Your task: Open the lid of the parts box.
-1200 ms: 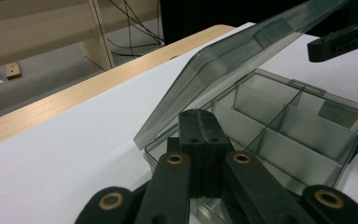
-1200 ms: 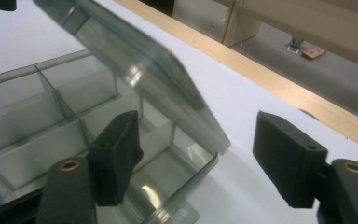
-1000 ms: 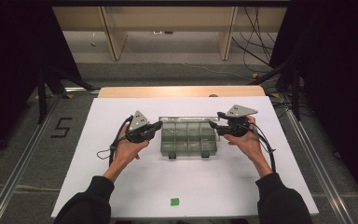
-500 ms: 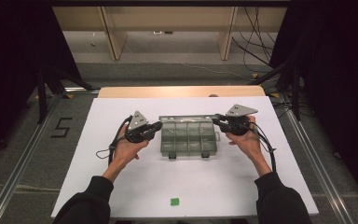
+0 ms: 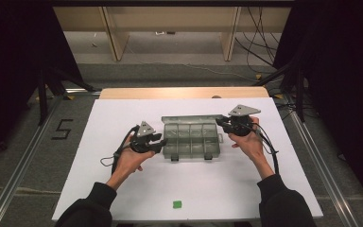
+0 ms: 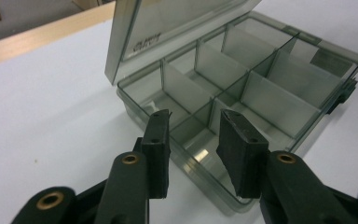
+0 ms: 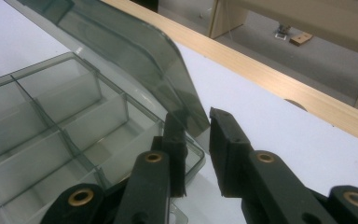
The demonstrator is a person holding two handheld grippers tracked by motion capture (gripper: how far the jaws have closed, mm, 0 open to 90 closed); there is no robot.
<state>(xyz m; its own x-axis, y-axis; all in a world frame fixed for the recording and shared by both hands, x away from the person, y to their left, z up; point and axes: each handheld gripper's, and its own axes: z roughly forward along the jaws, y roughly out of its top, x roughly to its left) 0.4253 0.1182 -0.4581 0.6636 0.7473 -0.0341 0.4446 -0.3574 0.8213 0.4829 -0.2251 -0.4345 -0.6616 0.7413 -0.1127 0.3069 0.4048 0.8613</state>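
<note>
Right gripper view shows your right gripper [image 7: 193,130] parted around the lid [image 7: 135,51] corner, the left gripper [image 6: 193,135] parted over the box [image 6: 261,93] wall; rushing could flip the box.

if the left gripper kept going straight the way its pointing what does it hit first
Most likely the near wall of the compartment box. The left gripper has its open jaws right at that edge, and the dividers lie just past it; the exact gap is unclear.

My smoky clear plastic organizer box [image 5: 191,140] sits mid-frame on the white desk [image 5: 123,189], its divided compartments bare. Its lid [image 5: 189,118] stands raised along the far edge, tilted back, open.
</note>
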